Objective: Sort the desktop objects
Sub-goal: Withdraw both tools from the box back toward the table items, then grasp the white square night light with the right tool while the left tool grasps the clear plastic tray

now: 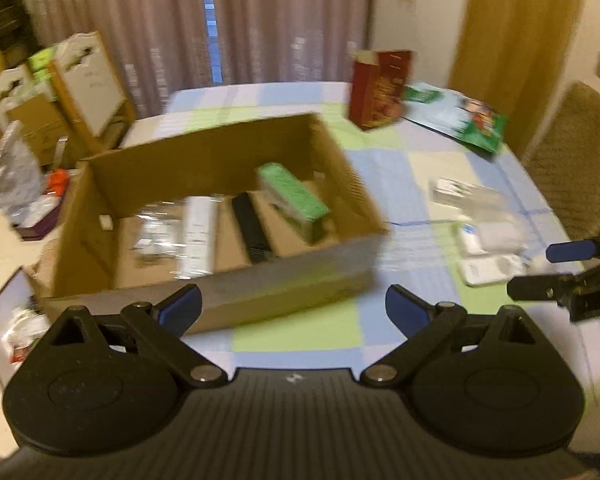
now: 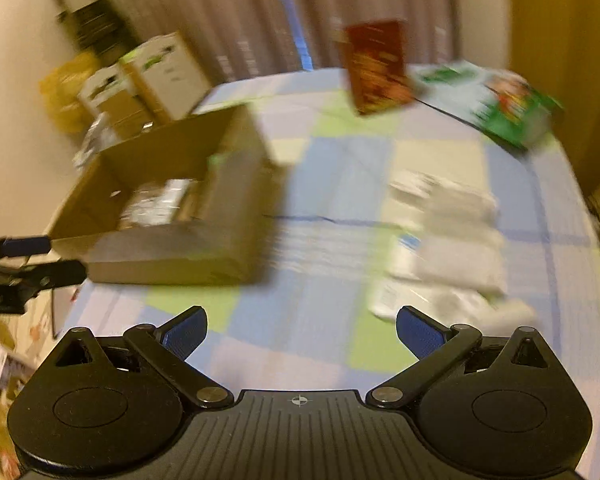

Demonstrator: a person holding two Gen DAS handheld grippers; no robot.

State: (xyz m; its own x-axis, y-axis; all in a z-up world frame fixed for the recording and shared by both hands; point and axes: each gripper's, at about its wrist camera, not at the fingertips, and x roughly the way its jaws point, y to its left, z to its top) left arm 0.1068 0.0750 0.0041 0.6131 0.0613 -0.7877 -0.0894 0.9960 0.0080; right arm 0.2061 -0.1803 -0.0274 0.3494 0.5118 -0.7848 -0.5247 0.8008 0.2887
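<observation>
Holding both claws spread and empty, left claw [image 1: 293, 309] and right claw [image 2: 302, 330], I judge the next pick is the white packets [image 2: 452, 240], seemingly blurred, bound for the cardboard box [image 1: 284, 280].

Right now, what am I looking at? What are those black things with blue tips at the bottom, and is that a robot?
No robot here. A person holds a pinching tool in each hand, and a small camera on each tool looks forward along its two fingers.

One picture is from the left gripper, the other from the right gripper. Both are open and hold nothing. Each camera also catches the other tool at the side.

They hover over a table with a checked tablecloth. On it sits an open cardboard box holding a green box, a black bar and some white packets. Outside lie white packets, a standing red carton and a flat green package. The pictures are blurry, so finer details are unclear.
</observation>
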